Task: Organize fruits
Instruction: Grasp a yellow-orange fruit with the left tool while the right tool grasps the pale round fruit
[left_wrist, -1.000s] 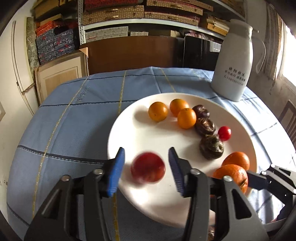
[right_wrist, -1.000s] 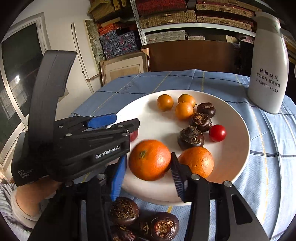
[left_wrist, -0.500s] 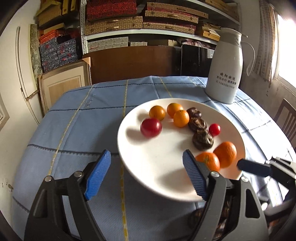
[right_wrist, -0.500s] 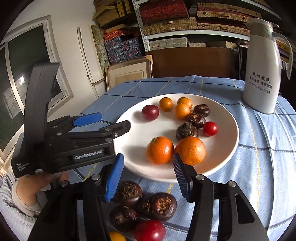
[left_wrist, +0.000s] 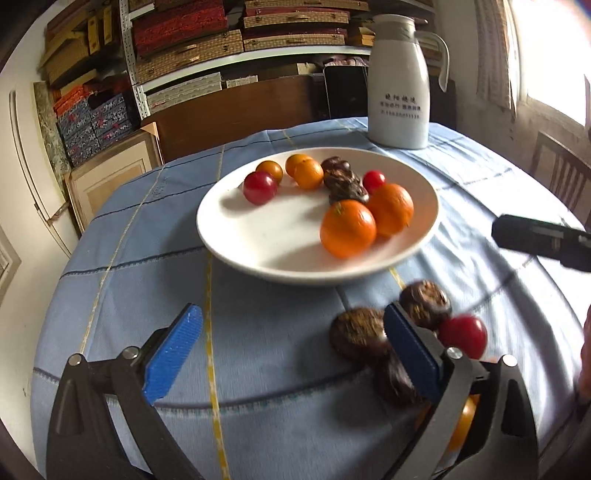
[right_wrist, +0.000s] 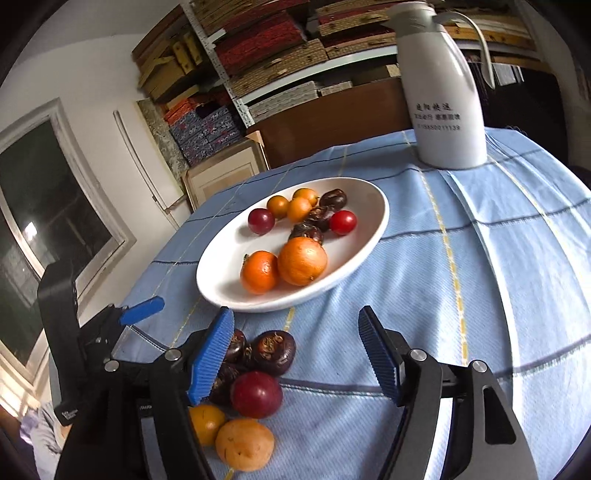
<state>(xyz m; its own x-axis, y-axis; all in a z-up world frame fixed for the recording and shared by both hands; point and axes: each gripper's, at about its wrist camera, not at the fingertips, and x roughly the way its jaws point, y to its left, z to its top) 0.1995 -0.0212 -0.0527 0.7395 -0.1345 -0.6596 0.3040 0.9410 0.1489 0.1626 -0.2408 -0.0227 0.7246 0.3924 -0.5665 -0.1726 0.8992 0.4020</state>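
A lived-in room of a home, used partly for storage, is shown. A round table (left_wrist: 122, 266) is covered with a blue checked cloth (right_wrist: 480, 258); a white thermos jug (left_wrist: 399, 92) is set on it. Shelves (left_wrist: 192, 55) behind are packed with woven boxes, and a wooden chair (left_wrist: 561, 177) is seen beside a window.

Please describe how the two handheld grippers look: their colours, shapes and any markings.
The left gripper and right gripper look alike: black plastic frames with silver screws, and flat blue ribbed pads. The left gripper's black body carries small white lettering, too small to read.
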